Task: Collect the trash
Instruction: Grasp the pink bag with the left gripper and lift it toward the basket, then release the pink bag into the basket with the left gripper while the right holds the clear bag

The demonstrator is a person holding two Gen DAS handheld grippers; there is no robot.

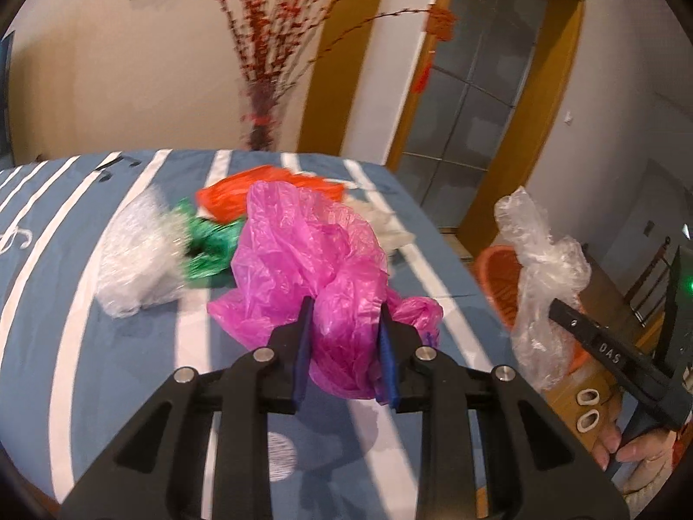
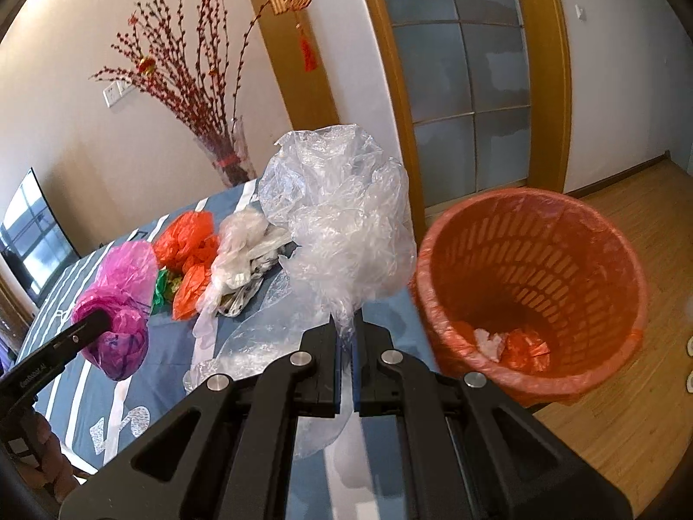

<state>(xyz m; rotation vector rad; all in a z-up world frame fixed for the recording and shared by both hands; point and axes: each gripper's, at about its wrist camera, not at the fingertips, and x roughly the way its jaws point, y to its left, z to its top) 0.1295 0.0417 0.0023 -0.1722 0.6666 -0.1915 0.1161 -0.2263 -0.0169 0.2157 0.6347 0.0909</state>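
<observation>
The left gripper (image 1: 346,316) had its blue ribbed pads (image 1: 303,346) pressed into a crumpled pink plastic bag (image 1: 312,251), thin and glossy, which billowed in creased folds above the black fingers and hung clear of the tablecloth (image 1: 65,303). The right gripper (image 2: 345,333) had its jaws drawn nearly together, pinching the twisted neck of a clear plastic bag (image 2: 342,216); the film ballooned above the pads in a crinkled, translucent puff, and a loose tail trailed below between the fingers.

Behind the pink bag, more trash lay on the blue cloth with white stripes: a wrinkled clear plastic wad (image 1: 134,260), a shiny green crumpled piece (image 1: 212,247) just beside it, an orange plastic bag (image 1: 242,195) further back, and a whitish bag (image 1: 381,225) near the table's far edge.

Beside the table stood a round orange basket (image 2: 606,260) with slotted lattice walls, lined with thin orange film folded over its rim. At its bottom rested a white scrap and an orange scrap. It stood on a wooden plank floor (image 2: 628,433).
</observation>
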